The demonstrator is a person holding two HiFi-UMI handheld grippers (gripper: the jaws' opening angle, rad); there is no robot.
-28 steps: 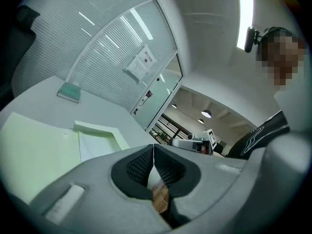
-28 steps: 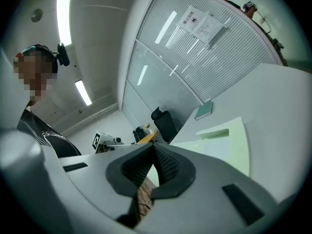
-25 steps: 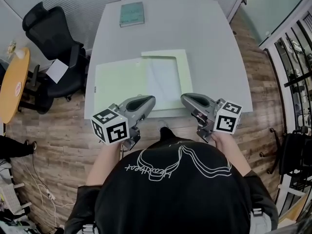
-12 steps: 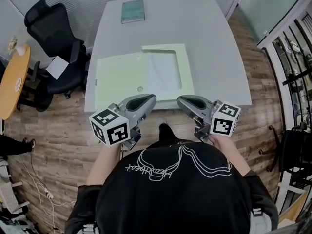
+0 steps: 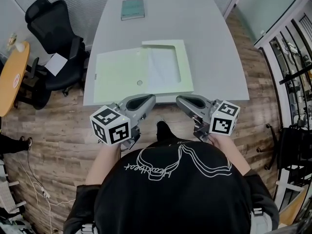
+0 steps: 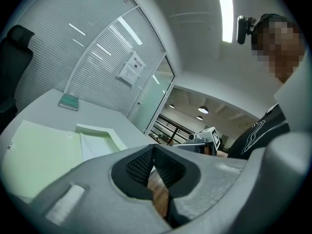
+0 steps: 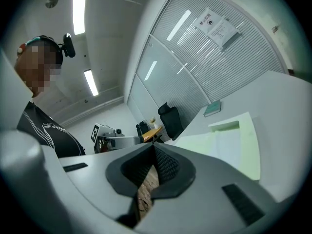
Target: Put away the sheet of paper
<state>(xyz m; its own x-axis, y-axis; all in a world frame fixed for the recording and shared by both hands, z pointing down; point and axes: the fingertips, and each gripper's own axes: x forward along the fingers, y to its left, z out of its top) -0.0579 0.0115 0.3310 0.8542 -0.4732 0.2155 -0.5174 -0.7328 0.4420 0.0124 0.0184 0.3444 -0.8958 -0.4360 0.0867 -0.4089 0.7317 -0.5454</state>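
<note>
A light green folder [image 5: 119, 74] lies open on the grey table [image 5: 209, 43], near its front edge. A white sheet of paper [image 5: 163, 69] rests in the folder's right half, under a raised green flap. My left gripper [image 5: 152, 99] and right gripper [image 5: 179, 99] hover side by side just off the table's front edge, tips facing each other. Both are shut with nothing between the pads. In the left gripper view the folder [image 6: 39, 145] and paper [image 6: 97, 143] lie beyond the left gripper [image 6: 152, 147]. The right gripper view shows the paper [image 7: 226, 147] past the right gripper [image 7: 154, 147].
A teal book [image 5: 132, 9] lies at the table's far edge. A black office chair [image 5: 53, 38] stands left of the table, with an orange round table [image 5: 12, 77] beyond it. Wood floor surrounds the table; railings run along the right.
Both grippers have drawn back toward the body, from over the folder's front edge to just off the table. The table now sits farther away in the head view. Both jaws stayed shut.
</note>
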